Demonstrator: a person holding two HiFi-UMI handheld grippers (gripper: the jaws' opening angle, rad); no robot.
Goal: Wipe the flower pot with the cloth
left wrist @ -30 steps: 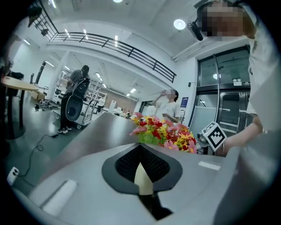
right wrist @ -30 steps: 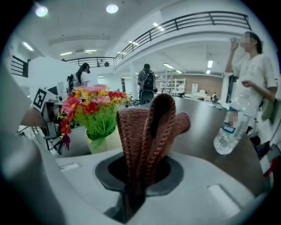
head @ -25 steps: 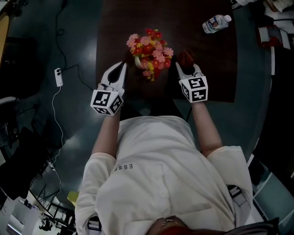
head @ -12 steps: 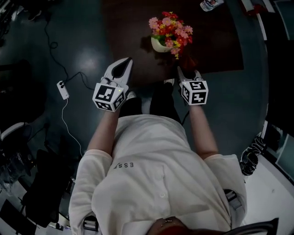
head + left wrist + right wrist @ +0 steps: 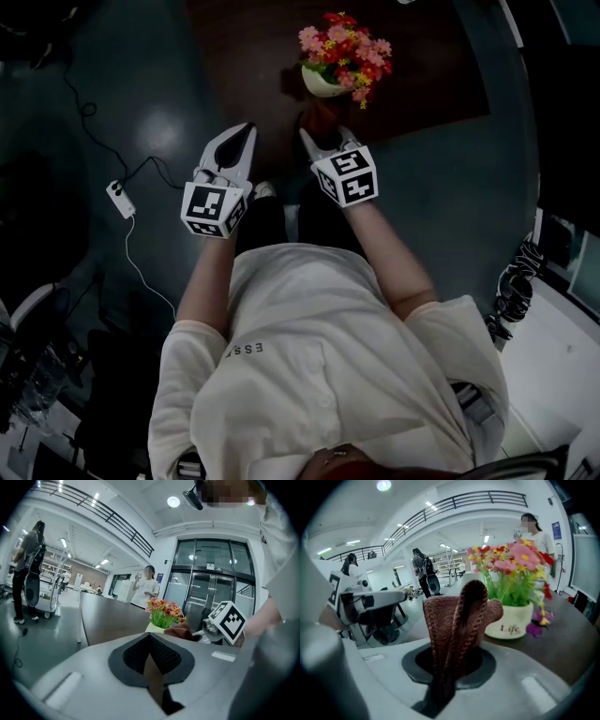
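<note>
- My right tongs [image 5: 449,665] pinch a reddish-brown knitted cloth [image 5: 457,618]; it stands up in a fold from between the pads.
- The small cream flower pot [image 5: 513,620], printed with the word "Life" and full of pink, red and yellow flowers [image 5: 511,566], stands upright on the dark brown desk [image 5: 244,56], close to its near edge.
- In the head view the cloth [image 5: 320,118] sits just beside the pot [image 5: 322,84], between it and the desk's near edge; I cannot tell whether the two touch.
- My left tongs [image 5: 151,644] are pressed together with nothing between them.
- In the head view the left tongs [image 5: 247,131] are at the desk's near edge, left of the pot and apart from it; the right tongs [image 5: 317,136] are beside them.
- A white power strip [image 5: 119,198] lies on the floor, left of the desk.
</note>
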